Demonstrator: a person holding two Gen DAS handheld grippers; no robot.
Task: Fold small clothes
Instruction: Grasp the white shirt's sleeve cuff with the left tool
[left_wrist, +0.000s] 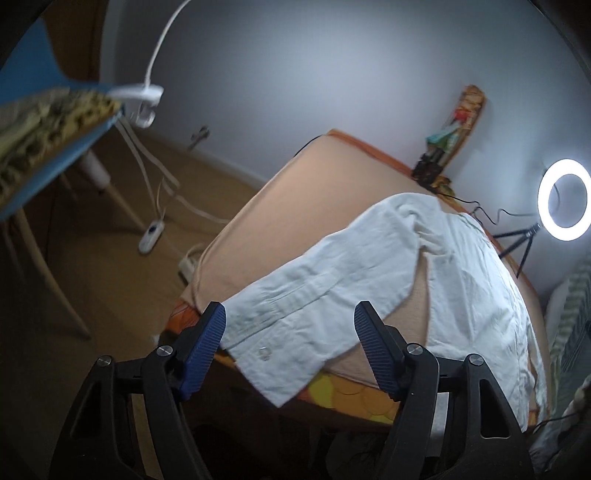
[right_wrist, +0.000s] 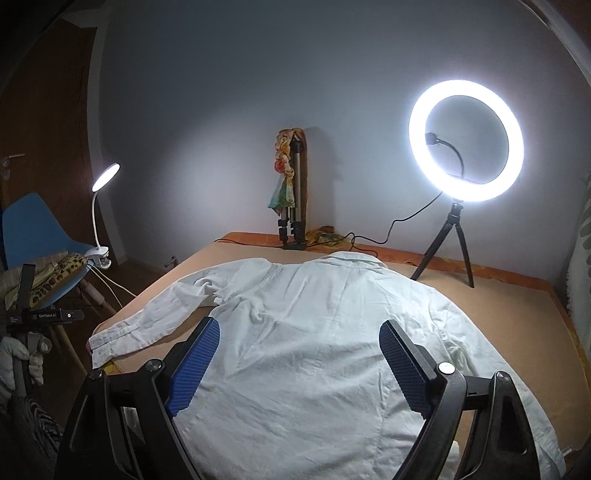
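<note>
Altogether: one white shirt (right_wrist: 314, 332), two lit lamps, two open tongs.

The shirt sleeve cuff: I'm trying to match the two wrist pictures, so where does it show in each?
Left wrist view: the sleeve cuff sits low centre, between the open fingers of the left hand-held gripper, hanging over the bed's edge.
Right wrist view: the cuff lies at lower left, left of the right hand-held gripper.
Shared landmark: the ring light.
</note>
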